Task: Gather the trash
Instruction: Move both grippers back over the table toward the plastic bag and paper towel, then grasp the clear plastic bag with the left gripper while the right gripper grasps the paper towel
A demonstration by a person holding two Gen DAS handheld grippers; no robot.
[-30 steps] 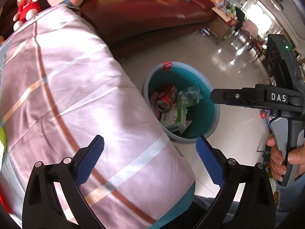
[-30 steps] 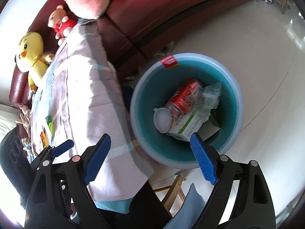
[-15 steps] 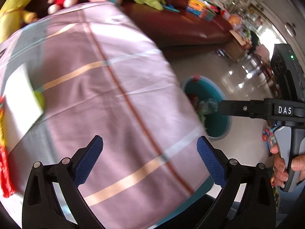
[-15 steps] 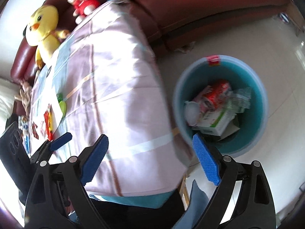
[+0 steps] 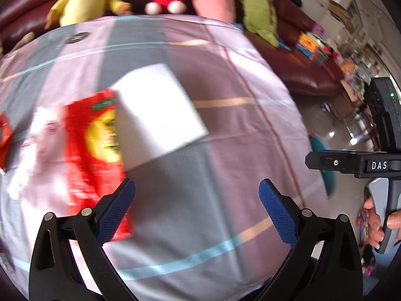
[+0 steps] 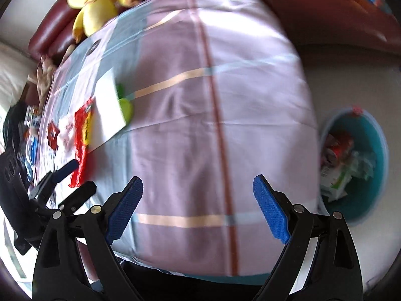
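Note:
A red and yellow snack wrapper (image 5: 95,150) lies on the cloth-covered table (image 5: 225,150), beside a white paper sheet (image 5: 158,110) and a pale crumpled wrapper (image 5: 37,150). My left gripper (image 5: 196,208) is open and empty, just above the cloth, its left finger near the red wrapper. My right gripper (image 6: 198,208) is open and empty over the table's near edge. The teal trash bin (image 6: 376,175) stands on the floor at the right, holding a red can (image 6: 338,145) and other packaging. The red wrapper (image 6: 82,138) and the white sheet (image 6: 107,110) also show in the right wrist view.
More small wrappers (image 6: 52,133) lie at the table's left end. Plush toys (image 5: 85,0) sit on the dark red sofa (image 5: 313,70) behind the table. The other hand-held gripper (image 5: 376,163) shows at the right of the left wrist view. A green object (image 6: 126,107) peeks out by the sheet.
Both grippers have swung left, away from the bin and over the table. The wrappers and white sheet have come into view. Both jaws stayed open.

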